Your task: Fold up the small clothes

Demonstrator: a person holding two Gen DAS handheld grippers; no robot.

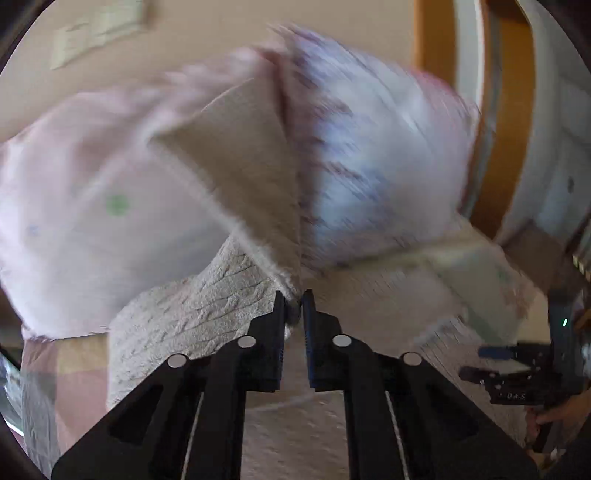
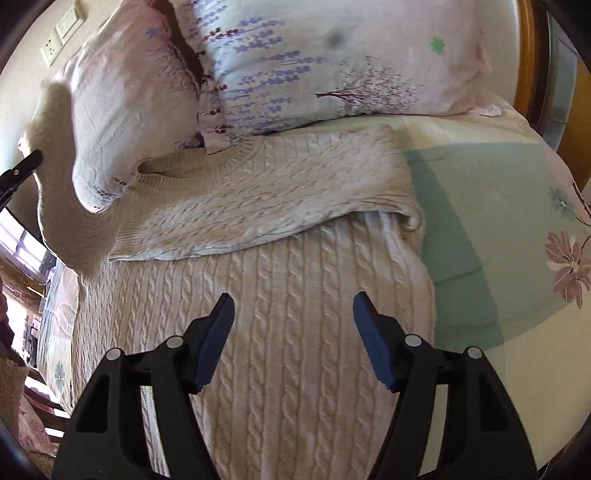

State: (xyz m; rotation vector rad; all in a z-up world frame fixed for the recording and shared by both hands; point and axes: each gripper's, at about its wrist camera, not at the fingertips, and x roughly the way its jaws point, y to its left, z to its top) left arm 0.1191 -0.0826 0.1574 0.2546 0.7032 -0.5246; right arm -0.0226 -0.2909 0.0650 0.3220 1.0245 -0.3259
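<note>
A cream cable-knit sweater (image 2: 280, 295) lies flat on the bed, its right sleeve (image 2: 280, 192) folded across the chest. My left gripper (image 1: 294, 299) is shut on the left sleeve (image 1: 207, 306) and holds it lifted; that raised sleeve (image 2: 59, 177) hangs at the left in the right wrist view. My right gripper (image 2: 293, 314) is open and empty, hovering over the sweater's body; it also shows in the left wrist view (image 1: 517, 369) at the right.
Two floral pillows (image 2: 314, 66) (image 2: 122, 103) lie at the head of the bed, touching the sweater's collar. The green-and-cream floral sheet (image 2: 498, 240) spreads to the right. A wooden bed frame (image 2: 526, 55) and wall sockets (image 2: 62, 33) stand behind.
</note>
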